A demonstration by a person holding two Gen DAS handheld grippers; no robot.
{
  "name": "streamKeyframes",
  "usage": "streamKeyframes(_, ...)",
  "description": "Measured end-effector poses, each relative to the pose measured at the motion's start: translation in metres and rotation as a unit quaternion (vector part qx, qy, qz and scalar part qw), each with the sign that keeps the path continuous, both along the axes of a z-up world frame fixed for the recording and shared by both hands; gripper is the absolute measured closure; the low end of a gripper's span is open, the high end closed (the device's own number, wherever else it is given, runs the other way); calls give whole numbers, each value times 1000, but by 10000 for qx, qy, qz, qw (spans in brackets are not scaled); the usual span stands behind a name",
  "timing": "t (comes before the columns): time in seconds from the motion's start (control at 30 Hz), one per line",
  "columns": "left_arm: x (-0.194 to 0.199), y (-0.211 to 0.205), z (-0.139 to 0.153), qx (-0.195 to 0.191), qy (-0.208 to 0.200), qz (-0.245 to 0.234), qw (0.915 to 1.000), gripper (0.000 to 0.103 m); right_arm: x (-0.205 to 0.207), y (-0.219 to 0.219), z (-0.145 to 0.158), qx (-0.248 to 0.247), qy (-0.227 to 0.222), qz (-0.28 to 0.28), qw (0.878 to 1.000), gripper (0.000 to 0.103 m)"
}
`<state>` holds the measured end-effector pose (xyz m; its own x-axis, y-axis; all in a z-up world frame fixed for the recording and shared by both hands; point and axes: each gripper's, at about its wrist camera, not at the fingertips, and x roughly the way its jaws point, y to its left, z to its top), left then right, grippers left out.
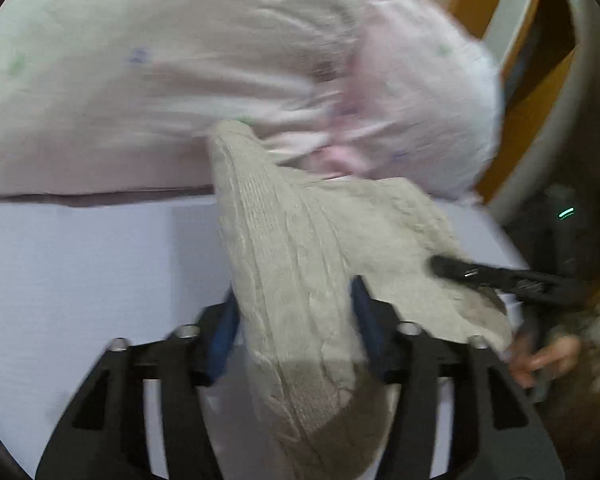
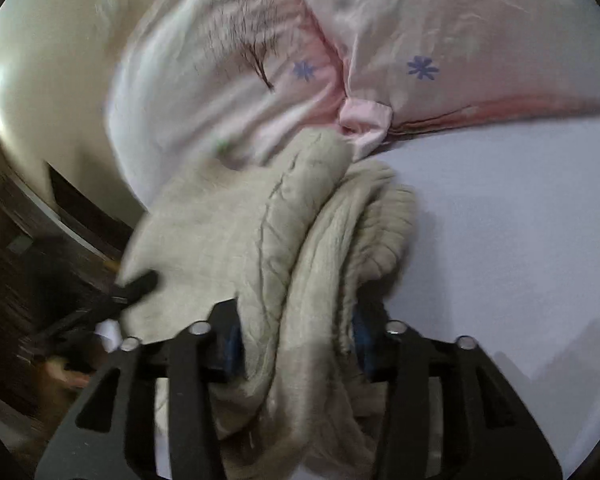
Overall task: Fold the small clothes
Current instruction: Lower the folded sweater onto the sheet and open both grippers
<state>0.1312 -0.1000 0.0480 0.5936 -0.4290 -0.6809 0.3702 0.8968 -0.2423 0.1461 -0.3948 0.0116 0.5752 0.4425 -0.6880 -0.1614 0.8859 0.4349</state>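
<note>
Left wrist view: my left gripper [image 1: 296, 320] clamps a fold of the beige ribbed knit garment [image 1: 300, 248].
My right gripper [image 2: 296, 344] pinches the same garment, bunched thick between its blue pads [image 2: 232, 344], lifted just in front of the pink star-print pillows [image 2: 440, 60] over white bedsheet [image 2: 520, 220].

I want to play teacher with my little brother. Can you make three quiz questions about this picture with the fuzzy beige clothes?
1. True or false: both tools grip the beige knit garment.
2. What lies just behind the garment? A) pink bedding with star prints B) a blue towel C) a book
3. Fill in: the garment hangs over a ____ sheet.

Key: 1 true. The left tool and the right tool each have knit fabric bunched between their fingers. 2 A. 3 white.
</note>
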Motion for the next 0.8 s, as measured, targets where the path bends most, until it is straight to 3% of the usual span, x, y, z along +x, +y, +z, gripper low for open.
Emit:
streamKeyframes(0.07, -3, 8, -2, 405, -102, 354, 9985, 35, -16, 2, 11, -143, -440, -269, 9986, 48)
streamKeyframes(0.1, -7, 13, -1, 399, -151, 411, 9982, 25, -27, 1, 18, -21, -629, -302, 9976, 48)
streamKeyframes(0.13, -12, 18, 1, 368, -210, 457, 9981, 20, -38, 4, 24, 114, -774, -202, 9967, 48)
streamKeyframes(0.2, -25, 27, 5, 327, -348, 576, 9972, 16, -41, 20, 23, -79, -664, 78, 9977, 48)
streamKeyframes(0.23, -33, 29, 5, 292, -359, 601, 9971, 15, -38, 32, 16, -340, -450, 210, 9982, 51)
streamKeyframes(0.27, -37, 32, 5, 258, -341, 609, 9972, 12, -33, 43, 6, -607, -228, 308, 9974, 76)
streamKeyframes(0.3, -43, 33, 3, 227, -303, 630, 9973, 11, -31, 46, -1, -778, -167, 253, 9965, 89)
streamKeyframes(0.43, -65, 28, -6, 326, -126, 674, 9971, 4, -28, 16, 4, -593, -379, -696, 9951, 92)
streamKeyframes(0.5, -76, 27, -12, 305, -22, 616, 9976, 3, -29, 12, 2, -533, -247, -711, 9957, 91)
streamKeyframes(0.53, -80, 24, -16, 286, 50, 552, 9981, 2, -34, 14, 2, -514, -217, -635, 9964, 87)
streamKeyframes(0.6, -84, 19, -23, 313, 157, 501, 9981, 1, -49, 20, 9, -506, -214, -627, 9965, 66)
streamKeyframes(0.63, -86, 17, -27, 354, 200, 502, 9979, 1, -65, 25, 14, -540, -281, -674, 9959, 31)
streamKeyframes(0.67, -87, 13, -31, 446, 254, 526, 9973, 1, -79, 25, 18, -599, -374, -762, 9946, 2)
streamKeyframes(0.73, -87, 5, -38, 714, 320, 614, 9950, 1, -108, 26, 25, -750, -585, -870, 9917, 2)
streamKeyframes(0.8, -86, 0, -45, 909, 423, 683, 9926, 1, -125, 29, 20, -987, -482, -900, 9899, 2)
